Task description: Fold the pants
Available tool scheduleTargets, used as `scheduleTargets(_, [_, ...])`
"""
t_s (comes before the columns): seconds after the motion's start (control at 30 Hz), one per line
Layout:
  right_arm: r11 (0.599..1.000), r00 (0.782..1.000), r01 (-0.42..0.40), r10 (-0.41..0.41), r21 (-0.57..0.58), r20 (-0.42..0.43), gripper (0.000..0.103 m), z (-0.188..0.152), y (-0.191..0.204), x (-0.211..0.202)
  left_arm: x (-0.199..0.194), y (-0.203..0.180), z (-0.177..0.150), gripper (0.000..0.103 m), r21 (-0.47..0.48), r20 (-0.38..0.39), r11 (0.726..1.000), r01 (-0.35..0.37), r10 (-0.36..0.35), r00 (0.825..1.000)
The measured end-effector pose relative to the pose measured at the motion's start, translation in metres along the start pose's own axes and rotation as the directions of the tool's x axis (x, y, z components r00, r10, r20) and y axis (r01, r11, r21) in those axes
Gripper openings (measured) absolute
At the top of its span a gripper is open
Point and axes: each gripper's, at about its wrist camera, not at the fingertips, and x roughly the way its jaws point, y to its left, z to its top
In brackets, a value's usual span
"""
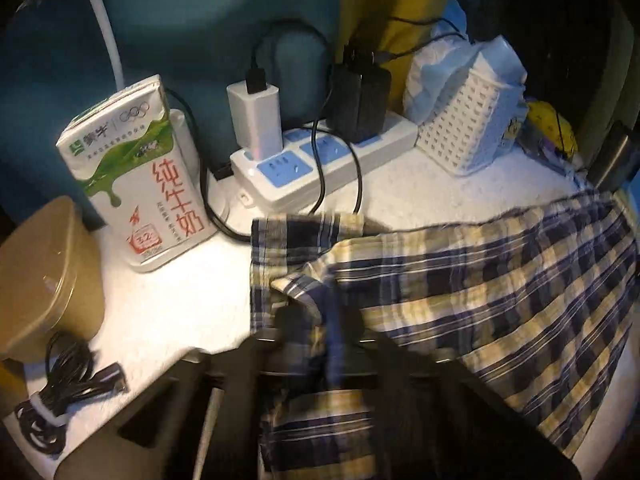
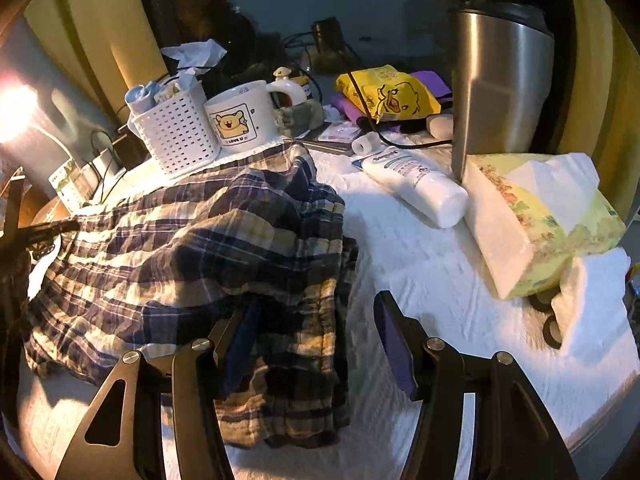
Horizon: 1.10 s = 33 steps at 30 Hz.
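The plaid pants (image 1: pixel 480 280) in navy, white and yellow lie crumpled on the white cloth-covered table (image 1: pixel 168 300). My left gripper (image 1: pixel 328 332) is shut on a bunched fold of the fabric near the pants' left edge, and the cloth drapes over its blurred dark fingers. In the right wrist view the pants (image 2: pixel 180 240) spread to the left. My right gripper (image 2: pixel 316 320) stands open at their right edge. Its left finger (image 2: pixel 236 344) lies over the fabric, its right finger (image 2: pixel 394 344) over the bare white cloth (image 2: pixel 440 300), and neither pad presses on anything.
Behind the pants stand a milk carton (image 1: pixel 140 184), a power strip (image 1: pixel 304 164) with chargers and a white basket (image 2: pixel 176 136). At left sit a brown lidded tub (image 1: pixel 44 280) and a coiled cable (image 1: pixel 60 392). A mug (image 2: pixel 240 116), steel flask (image 2: pixel 500 80), lotion tube (image 2: pixel 416 184) and tissue pack (image 2: pixel 536 220) crowd the back and right.
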Motion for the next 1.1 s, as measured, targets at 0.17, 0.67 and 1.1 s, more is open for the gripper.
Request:
scheduleTargets(0.17, [1.000, 1.000, 0.002, -0.002, -0.006, 0.001, 0.060, 0.005, 0.002, 0.003, -0.016, -0.003, 0.017, 0.001, 0.044, 0.120, 0.995, -0.090, 0.084, 0.989])
scheduleTargets(0.67, [0.998, 0.998, 0.060, -0.060, -0.017, -0.001, 0.060, 0.004, 0.019, 0.010, 0.002, -0.003, 0.012, 0.056, 0.083, 0.048, 0.982, -0.171, 0.167, 0.985])
scheduleTargets(1.1, [0.995, 0.995, 0.038, -0.030, -0.088, 0.094, 0.060, 0.014, 0.054, -0.016, -0.063, -0.003, -0.087, 0.059, -0.065, -0.042, 0.994, -0.092, 0.089, 0.995])
